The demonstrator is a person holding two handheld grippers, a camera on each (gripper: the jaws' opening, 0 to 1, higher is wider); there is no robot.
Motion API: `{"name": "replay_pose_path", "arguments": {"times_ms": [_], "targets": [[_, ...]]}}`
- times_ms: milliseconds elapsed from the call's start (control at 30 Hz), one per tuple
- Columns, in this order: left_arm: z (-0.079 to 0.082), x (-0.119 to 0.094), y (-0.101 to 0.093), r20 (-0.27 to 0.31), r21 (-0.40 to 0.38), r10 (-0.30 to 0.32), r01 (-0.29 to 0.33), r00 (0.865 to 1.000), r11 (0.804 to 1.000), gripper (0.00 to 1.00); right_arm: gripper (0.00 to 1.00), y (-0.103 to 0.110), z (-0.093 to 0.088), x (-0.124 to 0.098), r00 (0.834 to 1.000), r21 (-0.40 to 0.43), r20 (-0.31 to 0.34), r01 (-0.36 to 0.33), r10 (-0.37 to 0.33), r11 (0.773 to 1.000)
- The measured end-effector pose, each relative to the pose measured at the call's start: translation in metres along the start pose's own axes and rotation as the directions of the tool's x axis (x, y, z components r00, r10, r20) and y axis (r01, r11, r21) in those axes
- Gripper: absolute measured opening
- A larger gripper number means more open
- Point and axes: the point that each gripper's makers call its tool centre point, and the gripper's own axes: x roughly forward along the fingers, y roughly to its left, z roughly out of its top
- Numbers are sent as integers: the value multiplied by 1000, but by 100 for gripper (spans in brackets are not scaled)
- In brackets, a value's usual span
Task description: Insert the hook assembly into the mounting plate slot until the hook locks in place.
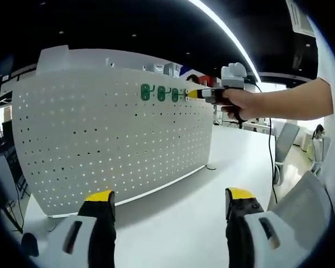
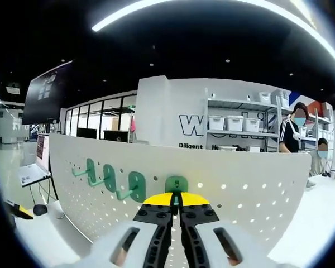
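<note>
Left gripper (image 1: 170,209): jaws apart, holding nothing, low over the white table (image 1: 212,184). Pegboard (image 1: 100,139) upright on the table, three green hooks (image 2: 109,178) mounted in a row. Right gripper (image 2: 176,200): jaws clamped on a fourth green hook (image 2: 177,183), pressed against the board, right of the row.

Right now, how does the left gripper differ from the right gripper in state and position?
The left gripper has its fingers wide apart and holds nothing; the right gripper has its fingers closed on a green hook. The left gripper hangs back over the white table, away from the pegboard; the right gripper is up at the pegboard, beside three mounted green hooks. Both have yellow tips.
</note>
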Motion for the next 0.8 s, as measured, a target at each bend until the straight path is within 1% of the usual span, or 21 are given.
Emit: {"name": "replay_pose_path", "arguments": {"times_ms": [67,133,333,533,600,800], "targets": [[-1,0,-1,-2,0,-2,2,1000,1000,83,1,0,0,1,1000,-2,-4,27,-27,1000],[1,0,-2,4,-6,-10,10,1000,1000,83,1,0,-1,2,999,-28,-4,48,-48,998],[4,-2,3,9,-4,0,0,1000,1000,83,2,-1,-2,5,994,-23,4,105,-105,994],[5,-3,5,13,-6,5,-5,1000,1000,83,3,0,-6,6,991,-56,10,134,-134,989],[4,-4,5,12,-5,4,-4,1000,1000,83,2,0,-6,4,989,-63,29,146,-145,987],[4,-5,4,13,-8,5,-5,1000,1000,83,2,-1,-6,5,990,-68,25,143,-142,987]]}}
